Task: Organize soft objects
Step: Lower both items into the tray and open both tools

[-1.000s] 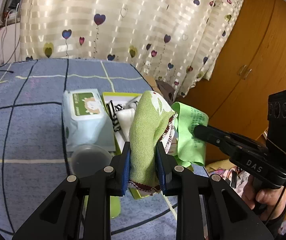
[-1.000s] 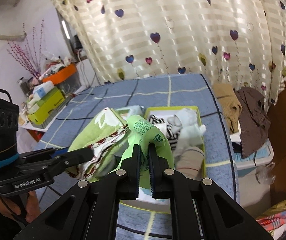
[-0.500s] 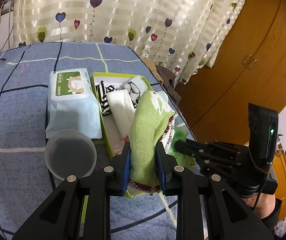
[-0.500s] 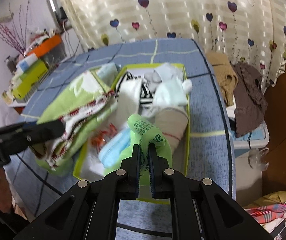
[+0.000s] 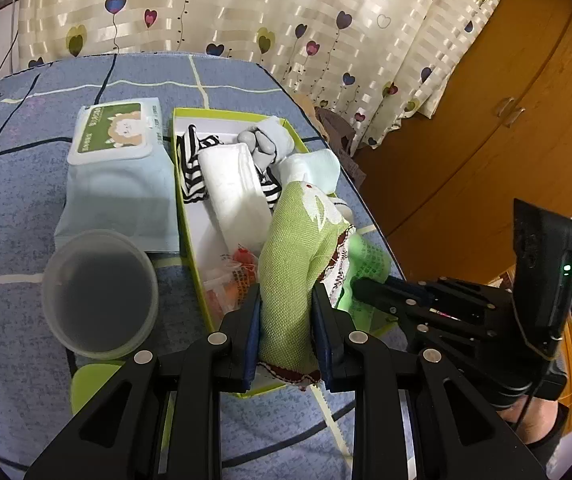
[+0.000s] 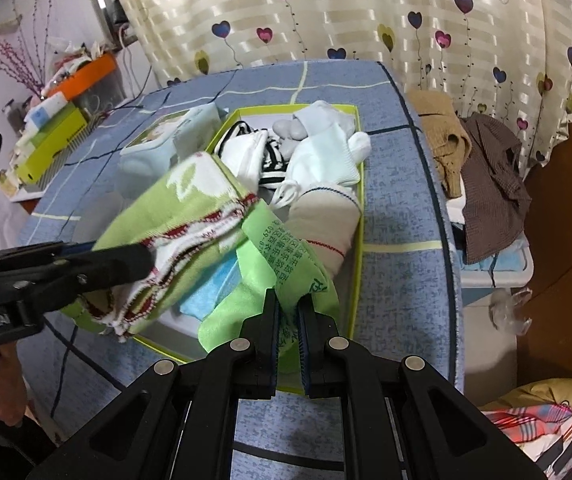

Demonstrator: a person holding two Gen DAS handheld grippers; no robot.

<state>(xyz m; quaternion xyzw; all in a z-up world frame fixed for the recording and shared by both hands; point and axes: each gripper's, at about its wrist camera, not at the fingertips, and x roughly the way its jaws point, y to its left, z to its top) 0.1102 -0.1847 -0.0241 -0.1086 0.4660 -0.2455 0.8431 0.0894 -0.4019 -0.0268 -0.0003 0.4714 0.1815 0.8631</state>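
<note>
Soft items, chiefly socks and small cloths, lie packed in a yellow-green box (image 5: 176,184) on the blue checked bed cover (image 5: 14,184), which is plainly the collecting place for this task. Striped socks (image 5: 190,168), a white folded cloth (image 5: 232,184) and pale blue socks (image 6: 327,156) fill its far end; a beige sock (image 6: 325,220) lies along its right side. The left gripper (image 5: 286,320) pinches a folded green towel (image 5: 297,248) between its pads, holding it upright over the near end of the box, seemingly so it can go in folded and not spread out. The right gripper (image 6: 287,316) has its jaws nearly pressed together on a thin bright green cloth (image 6: 282,264), which hangs down into the near right corner of the box, touching the towel's edge. Both pieces are thus held over the only unfilled part. A wet-wipes pack (image 5: 118,168) sits just beside the box on its left, and a clear round lid (image 5: 100,292) lies near it; neither is in hand. Judged from this, placing is under way, release not yet done.
</note>
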